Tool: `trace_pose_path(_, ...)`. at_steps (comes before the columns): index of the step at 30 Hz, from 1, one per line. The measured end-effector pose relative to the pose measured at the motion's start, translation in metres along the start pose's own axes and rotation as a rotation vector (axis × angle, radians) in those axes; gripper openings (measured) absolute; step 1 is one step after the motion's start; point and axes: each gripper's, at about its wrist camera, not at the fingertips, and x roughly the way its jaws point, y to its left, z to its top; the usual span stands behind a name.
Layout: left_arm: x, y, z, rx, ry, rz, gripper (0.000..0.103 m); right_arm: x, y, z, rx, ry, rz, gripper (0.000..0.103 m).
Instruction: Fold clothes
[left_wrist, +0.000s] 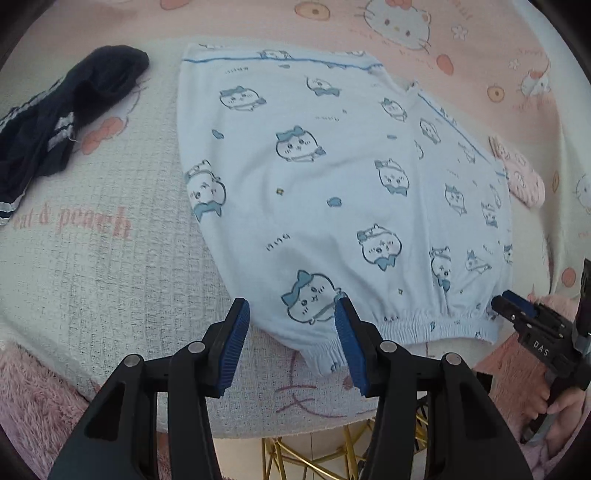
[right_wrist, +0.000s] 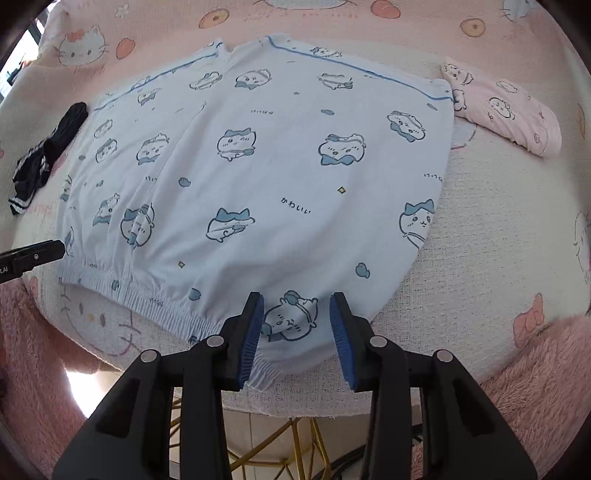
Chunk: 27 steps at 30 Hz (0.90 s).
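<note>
Left wrist view looks down on pale blue pajama shorts (left_wrist: 332, 192) printed with cartoon cats, lying flat on a cream and pink cartoon-cat blanket (left_wrist: 110, 266) that covers the worktop. Their elastic waistband (left_wrist: 413, 325) runs along the near edge. The left gripper (left_wrist: 291, 343) hovers over the waistband's near corner with its jaws standing apart, the blue pads (left_wrist: 232, 343) pressing on nothing; the right-hand pad hangs just above the fabric, the other over bare blanket. A dark navy garment with white stripes (left_wrist: 55, 122) lies crumpled beyond, off to the left, well apart from the shorts. A folded pink garment (left_wrist: 517, 177) sits just beside the shorts' far right edge.

Right wrist view shows the right gripper (right_wrist: 297, 336) over the waistband's other corner, jaws moderately apart, with the cloth lying beneath and between them; whether the left-hand pad touches the fabric cannot be told. Fluffy pink fabric (right_wrist: 535, 387) borders the blanket's near edge.
</note>
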Motion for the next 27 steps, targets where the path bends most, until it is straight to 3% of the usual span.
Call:
trace_pose_path(4,0.005,-0.006,-0.001,0.062,0.025,0.07,0.05,-0.003,0.003,-0.019,0.034,-0.01,0.04,0.038)
trace_pose_path(7,0.023,-0.012,-0.014,0.126,0.112,0.188,0.05,-0.003,-0.003,-0.027,0.065,0.003,0.04,0.038)
trace_pose_path(9,0.02,-0.01,-0.023,0.117,0.122,0.203,0.051,-0.004,-0.013,-0.029,0.093,0.001,0.041,0.038)
trace_pose_path(12,0.008,-0.003,-0.034,0.103,0.128,0.208,0.051,-0.005,-0.03,-0.031,0.132,0.007,0.046,0.038)
trace_pose_path(17,-0.027,0.006,-0.033,0.125,0.022,0.161,0.051,-0.004,-0.017,-0.03,0.078,-0.001,0.066,0.038)
trace_pose_path(22,-0.008,0.025,-0.049,0.122,0.115,0.229,0.053,0.008,-0.005,-0.036,0.006,0.069,-0.008,0.038)
trace_pose_path(24,-0.017,0.035,-0.055,0.082,0.11,0.198,0.055,0.004,-0.012,-0.042,0.028,0.089,-0.01,0.038)
trace_pose_path(27,-0.04,0.052,-0.062,0.058,0.074,0.167,0.055,-0.005,-0.037,-0.05,0.17,0.089,0.117,0.038)
